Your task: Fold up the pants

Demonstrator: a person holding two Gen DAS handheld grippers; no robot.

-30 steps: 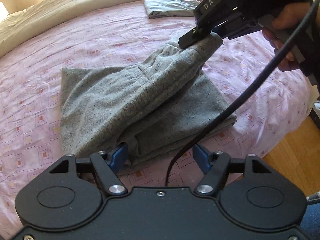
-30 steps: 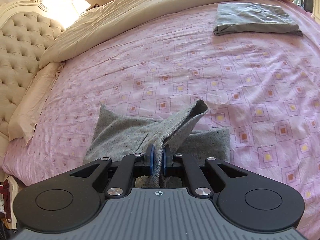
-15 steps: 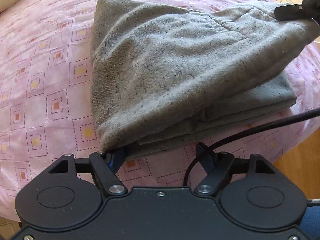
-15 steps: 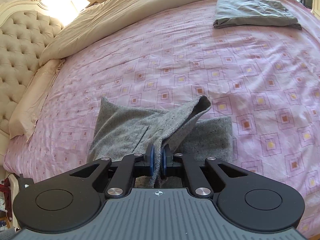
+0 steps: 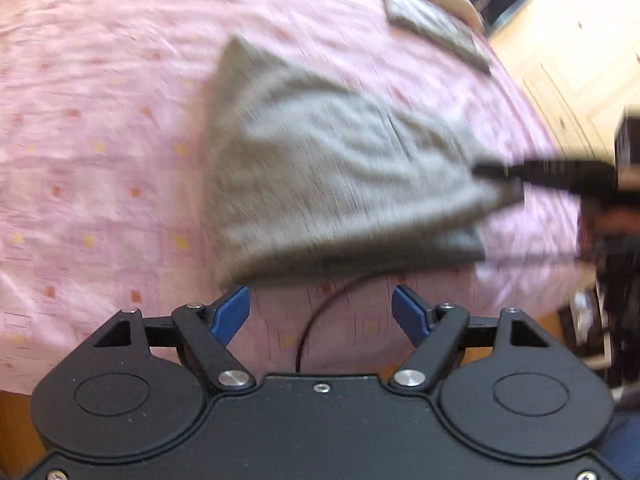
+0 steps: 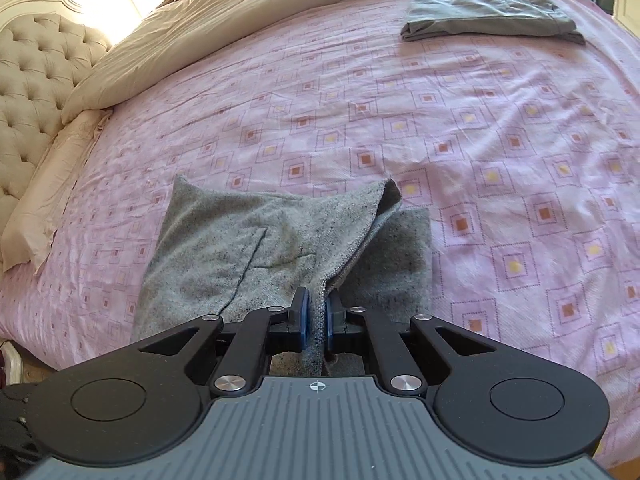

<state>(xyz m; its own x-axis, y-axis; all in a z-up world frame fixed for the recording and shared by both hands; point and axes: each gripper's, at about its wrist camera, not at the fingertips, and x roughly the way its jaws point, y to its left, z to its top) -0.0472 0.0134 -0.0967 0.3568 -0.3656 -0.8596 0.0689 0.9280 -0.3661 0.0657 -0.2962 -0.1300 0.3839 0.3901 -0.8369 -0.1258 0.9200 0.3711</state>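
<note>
Grey pants (image 6: 240, 248) lie partly folded on the pink patterned bed cover (image 6: 480, 140). My right gripper (image 6: 316, 316) is shut on the edge of their top layer and holds that edge a little above the lower layer (image 6: 400, 252). In the blurred left wrist view the pants (image 5: 320, 176) lie just beyond my left gripper (image 5: 320, 312), which is open and empty near their near edge. The right gripper (image 5: 504, 172) shows there at the right, pinching the cloth.
Another folded grey garment (image 6: 488, 12) lies at the far side of the bed, also in the left wrist view (image 5: 432, 24). A beige duvet (image 6: 280, 12) and tufted headboard (image 6: 36, 80) are at the left. The bed edge and wooden floor (image 5: 576, 64) are at the right.
My left gripper has swung back and left from the pants' edge, staying open; its view is now blurred. My right gripper has stayed shut on the pants and lowered the held edge.
</note>
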